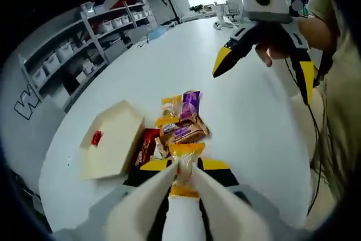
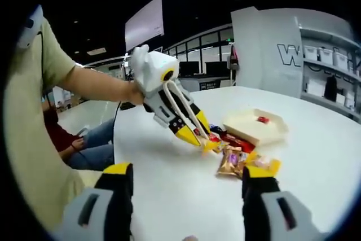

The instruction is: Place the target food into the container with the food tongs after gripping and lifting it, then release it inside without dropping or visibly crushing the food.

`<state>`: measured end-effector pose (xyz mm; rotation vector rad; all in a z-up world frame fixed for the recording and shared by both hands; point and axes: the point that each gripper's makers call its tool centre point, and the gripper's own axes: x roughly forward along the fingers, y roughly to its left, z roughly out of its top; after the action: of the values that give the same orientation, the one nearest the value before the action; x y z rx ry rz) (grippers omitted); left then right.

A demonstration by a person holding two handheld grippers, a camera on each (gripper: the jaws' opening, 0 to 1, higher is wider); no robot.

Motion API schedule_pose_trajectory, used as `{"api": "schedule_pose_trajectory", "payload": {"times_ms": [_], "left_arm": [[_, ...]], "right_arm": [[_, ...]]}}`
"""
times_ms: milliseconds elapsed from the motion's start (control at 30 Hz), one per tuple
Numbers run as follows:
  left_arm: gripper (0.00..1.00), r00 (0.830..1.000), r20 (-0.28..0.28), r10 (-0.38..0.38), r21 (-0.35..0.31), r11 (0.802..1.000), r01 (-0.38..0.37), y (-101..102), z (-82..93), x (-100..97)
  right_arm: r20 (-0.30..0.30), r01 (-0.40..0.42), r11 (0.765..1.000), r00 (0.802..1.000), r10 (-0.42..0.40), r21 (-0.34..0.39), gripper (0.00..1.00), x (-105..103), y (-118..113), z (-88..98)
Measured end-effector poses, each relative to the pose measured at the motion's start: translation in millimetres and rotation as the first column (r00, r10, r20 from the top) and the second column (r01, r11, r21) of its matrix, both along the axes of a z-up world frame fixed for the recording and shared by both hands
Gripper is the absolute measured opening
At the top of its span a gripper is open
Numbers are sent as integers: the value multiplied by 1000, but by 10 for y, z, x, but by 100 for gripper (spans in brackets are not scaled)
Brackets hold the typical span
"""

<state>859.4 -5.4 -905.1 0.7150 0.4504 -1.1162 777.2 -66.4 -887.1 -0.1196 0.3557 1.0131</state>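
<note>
In the left gripper view my left gripper is shut on white food tongs, whose tips close around a yellow snack packet at the near end of a pile of packets. Left of the pile lies a cream paper tray holding one small red item. The right gripper hangs open above the far table. In the right gripper view my right gripper stands open with nothing in it. Beyond it the left gripper presses the tongs down at the packets beside the tray.
The white table stretches far behind the pile. Shelves with white bins line the wall on the left. A black cable hangs by the person's shirt at the right. A seated person in red is beyond the table edge.
</note>
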Motion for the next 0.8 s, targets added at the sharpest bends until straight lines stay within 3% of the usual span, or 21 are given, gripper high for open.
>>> {"api": "schedule_pose_trajectory", "payload": {"times_ms": [367, 500, 800], "left_arm": [[17, 1000, -11, 10, -44, 999, -11, -1, 342, 208], [17, 999, -7, 33, -77, 996, -34, 8, 518, 375], [17, 995, 39, 87, -61, 995, -85, 76, 654, 828]], "right_arm": [[6, 1, 1000, 1000, -1, 4, 77, -7, -4, 28], [8, 4, 1000, 1000, -4, 7, 77, -16, -19, 36], [8, 4, 1000, 1000, -4, 5, 77, -29, -12, 33]]}}
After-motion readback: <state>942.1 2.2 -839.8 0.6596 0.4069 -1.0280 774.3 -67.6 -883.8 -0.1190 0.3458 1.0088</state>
